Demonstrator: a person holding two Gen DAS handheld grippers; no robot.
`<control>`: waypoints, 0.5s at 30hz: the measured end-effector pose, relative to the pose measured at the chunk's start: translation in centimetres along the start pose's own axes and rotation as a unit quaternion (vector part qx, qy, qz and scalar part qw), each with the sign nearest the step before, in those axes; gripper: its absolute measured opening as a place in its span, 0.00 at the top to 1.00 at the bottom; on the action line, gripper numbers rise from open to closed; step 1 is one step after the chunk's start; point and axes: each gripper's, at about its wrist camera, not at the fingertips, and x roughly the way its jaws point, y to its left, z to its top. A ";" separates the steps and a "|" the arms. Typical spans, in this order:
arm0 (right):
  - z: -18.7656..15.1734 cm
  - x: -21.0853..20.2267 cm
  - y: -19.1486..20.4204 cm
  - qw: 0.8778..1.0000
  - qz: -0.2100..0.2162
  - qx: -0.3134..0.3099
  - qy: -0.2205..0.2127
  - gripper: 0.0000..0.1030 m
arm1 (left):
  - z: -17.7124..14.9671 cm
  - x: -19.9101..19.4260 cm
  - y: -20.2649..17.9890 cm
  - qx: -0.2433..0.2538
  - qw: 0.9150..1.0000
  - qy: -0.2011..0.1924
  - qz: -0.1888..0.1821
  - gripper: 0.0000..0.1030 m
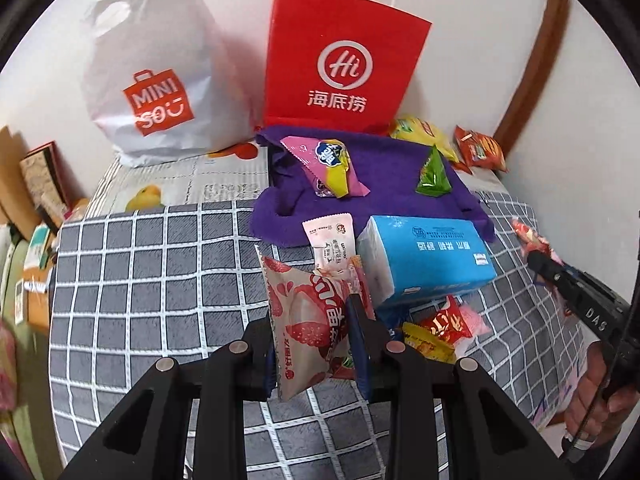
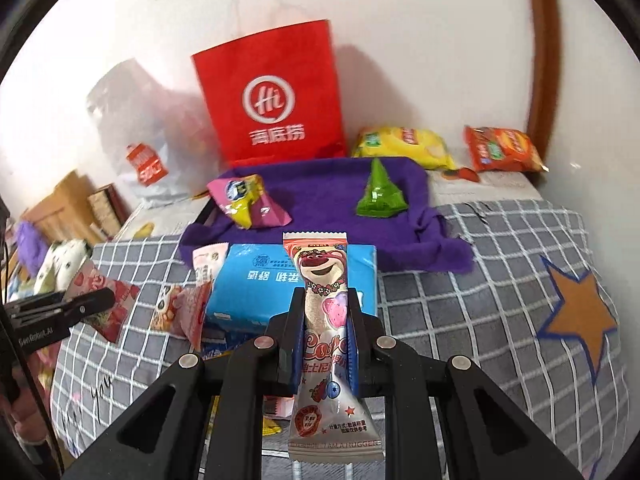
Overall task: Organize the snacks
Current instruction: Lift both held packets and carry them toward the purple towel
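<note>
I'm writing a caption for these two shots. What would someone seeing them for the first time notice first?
Closest to the lens, each tool grips a snack: the left tool a strawberry-print packet, the right tool a pink bear packet. Behind them a bright red paper bag stands against the wall, with a purple cloth in front of it carrying a green triangular snack.

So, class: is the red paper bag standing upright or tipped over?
Upright. The red paper bag stands on its base against the wall behind the purple cloth, handles pointing up.
</note>
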 end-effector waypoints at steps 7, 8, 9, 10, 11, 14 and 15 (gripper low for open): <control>0.6 -1.4 2.1 0.999 -0.037 0.015 -0.005 0.83 | 0.2 -0.2 1.1 0.022 0.999 0.003 -0.028 0.73; 0.8 -1.4 2.5 0.999 -0.041 0.015 -0.005 0.83 | 0.2 -0.1 1.2 0.023 0.999 0.005 -0.032 0.73; 0.8 -1.3 2.8 0.999 -0.042 0.016 -0.004 0.83 | 0.2 -0.1 1.3 0.025 0.999 0.007 -0.036 0.73; 0.9 -1.2 3.1 0.999 -0.043 0.018 -0.003 0.83 | 0.1 -0.1 1.4 0.027 0.999 0.009 -0.037 0.73; 0.9 -1.0 3.4 0.999 -0.044 0.020 0.000 0.83 | 0.0 -0.2 1.4 0.029 0.999 0.010 -0.039 0.73; 0.9 -0.8 4.2 0.999 -0.046 0.023 0.005 0.83 | -0.1 -0.6 1.6 0.033 0.998 0.009 -0.043 0.73; 0.9 -0.9 4.5 0.999 -0.046 0.023 0.004 0.83 | -0.1 -0.7 1.6 0.033 0.999 0.008 -0.043 0.73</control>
